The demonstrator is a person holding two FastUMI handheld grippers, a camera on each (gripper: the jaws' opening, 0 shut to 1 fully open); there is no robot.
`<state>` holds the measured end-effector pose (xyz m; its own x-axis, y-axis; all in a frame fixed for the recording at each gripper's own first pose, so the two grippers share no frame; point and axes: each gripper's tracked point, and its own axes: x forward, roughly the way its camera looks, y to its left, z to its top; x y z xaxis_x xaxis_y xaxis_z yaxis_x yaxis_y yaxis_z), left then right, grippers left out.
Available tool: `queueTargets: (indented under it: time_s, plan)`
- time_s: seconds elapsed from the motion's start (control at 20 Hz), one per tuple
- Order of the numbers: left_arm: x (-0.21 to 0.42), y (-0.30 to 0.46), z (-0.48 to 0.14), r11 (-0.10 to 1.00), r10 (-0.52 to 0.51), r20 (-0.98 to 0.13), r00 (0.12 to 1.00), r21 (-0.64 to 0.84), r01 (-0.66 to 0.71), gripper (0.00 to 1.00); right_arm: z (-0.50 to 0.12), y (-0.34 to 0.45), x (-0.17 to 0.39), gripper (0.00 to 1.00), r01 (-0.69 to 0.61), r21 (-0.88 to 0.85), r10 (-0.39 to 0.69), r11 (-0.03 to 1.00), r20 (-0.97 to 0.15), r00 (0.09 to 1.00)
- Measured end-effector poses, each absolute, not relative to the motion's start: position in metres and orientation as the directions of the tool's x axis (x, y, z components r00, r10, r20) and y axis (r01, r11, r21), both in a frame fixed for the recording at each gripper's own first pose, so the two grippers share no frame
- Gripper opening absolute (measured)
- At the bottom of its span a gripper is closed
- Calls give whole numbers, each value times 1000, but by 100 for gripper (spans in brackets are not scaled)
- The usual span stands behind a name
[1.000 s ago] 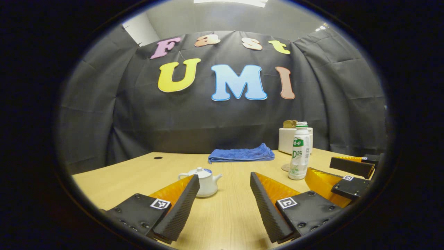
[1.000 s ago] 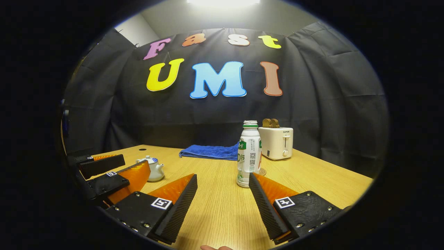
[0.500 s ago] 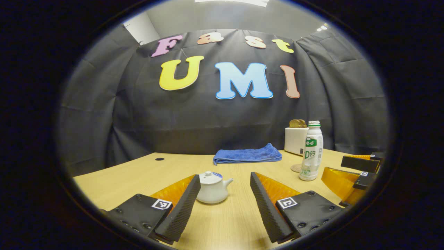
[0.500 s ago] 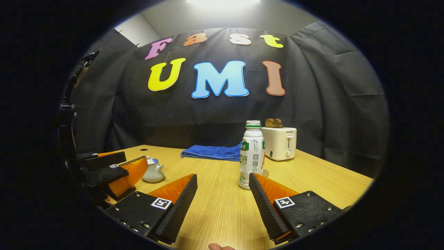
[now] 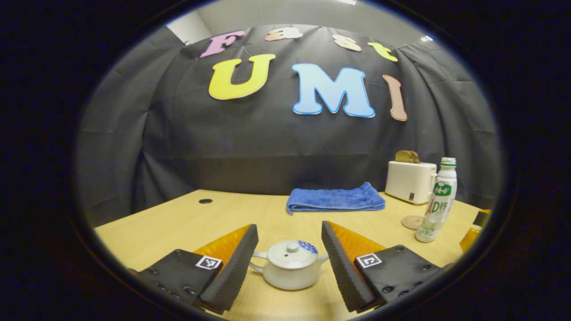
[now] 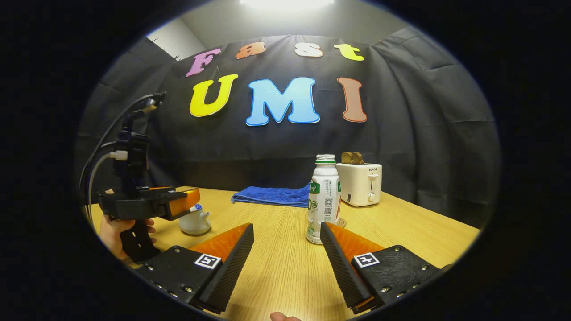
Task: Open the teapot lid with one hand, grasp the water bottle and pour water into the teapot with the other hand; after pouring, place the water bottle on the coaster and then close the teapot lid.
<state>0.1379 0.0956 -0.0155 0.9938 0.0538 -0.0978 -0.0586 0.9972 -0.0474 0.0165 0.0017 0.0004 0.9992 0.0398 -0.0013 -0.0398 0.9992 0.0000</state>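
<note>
Left tool is standing spread, the white teapot sitting on the counter between its fingers, lid on, no contact visible. Right tool is also spread, pinching nothing; the water bottle is standing upright just ahead. Coaster beside bottle; blue towel and toaster are lying farther back.

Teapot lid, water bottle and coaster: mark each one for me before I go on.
teapot lid [image 5: 291,249]: left gripper view, on the lid's dome just below its knob.
water bottle [image 6: 324,201]: right gripper view, on the labelled body.
coaster [image 5: 411,222]: left gripper view, on its bare top, left of the bottle's base.
</note>
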Motion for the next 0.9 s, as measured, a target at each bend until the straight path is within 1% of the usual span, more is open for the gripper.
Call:
queueTargets:
  time_s: [0.05, 0.1, 0.2, 0.25, 0.4, 0.55, 0.6, 0.65, 0.75, 0.85, 0.9]
  plan:
    - [142, 96, -17, 997, 51, -104, 993, -52, -57, 96, 1, 2, 16, 92, -40, 0, 40, 999, -1, 999]
    - [147, 95, -22, 997, 45, -113, 993, -57, -52, 93, 0, 2, 16, 92, -40, 0, 40, 999, -1, 999]
    - [151, 94, -28, 998, 40, -140, 989, -45, -47, 93, 0, 2, 16, 93, -40, 0, 40, 999, -2, 999]
    - [153, 96, -28, 998, 47, -135, 990, -38, -52, 93, 0, 2, 16, 92, -41, -1, 41, 999, -1, 999]
    - [157, 96, -25, 998, 43, -130, 991, -37, -48, 79, 1, 2, 16, 93, -42, 0, 42, 999, -1, 999]
    - [158, 95, -27, 999, 47, -138, 989, -13, -50, 48, 0, 2, 15, 92, -42, 0, 42, 999, -2, 999]
    - [160, 92, -28, 999, 44, -141, 989, 1, -44, 34, 1, 2, 15, 92, -42, 0, 42, 999, -1, 999]
    - [160, 89, -29, 999, 36, -144, 989, 14, -34, 31, 1, 2, 16, 92, -42, 0, 42, 999, -2, 999]
    - [160, 92, -26, 999, 41, -142, 989, 16, -39, 31, 0, 2, 16, 92, -43, 0, 43, 999, -2, 999]
    - [161, 93, -26, 1000, 27, -140, 990, -2, -28, 16, 1, 3, 15, 92, -43, 1, 43, 999, -2, 999]
    - [162, 92, -28, 1000, 27, -141, 990, 2, -27, 12, 2, 2, 15, 93, -44, 1, 44, 999, -2, 999]
